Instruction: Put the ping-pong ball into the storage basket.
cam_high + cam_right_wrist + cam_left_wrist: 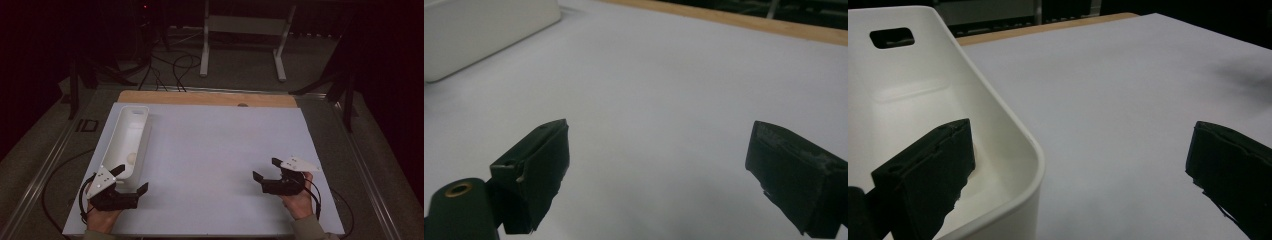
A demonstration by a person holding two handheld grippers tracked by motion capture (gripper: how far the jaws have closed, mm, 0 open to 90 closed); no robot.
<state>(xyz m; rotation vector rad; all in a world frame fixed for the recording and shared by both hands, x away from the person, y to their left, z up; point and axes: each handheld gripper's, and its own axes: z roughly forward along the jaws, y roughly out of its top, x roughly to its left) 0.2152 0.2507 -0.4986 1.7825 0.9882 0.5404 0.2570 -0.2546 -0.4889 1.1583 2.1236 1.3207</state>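
A long white bin [127,131] lies along the left side of the white table top [210,150]. A small pale round thing [131,158] rests inside its near end. My left gripper [132,180] is open at the bin's near end, one jaw over the bin's rim and the other over the bare table. In the left gripper view the bin [1013,150] has a handle slot in its far wall, and the gripper [1078,155] holds nothing. My right gripper [267,169] is open low over the table at the near right, nothing between its jaws [659,160].
A bare wooden strip [207,98] runs along the table's far edge. Beyond it stand a white frame's legs [204,60] and cables [175,67] on the floor. The bin's side [479,35] lies far left in the right gripper view.
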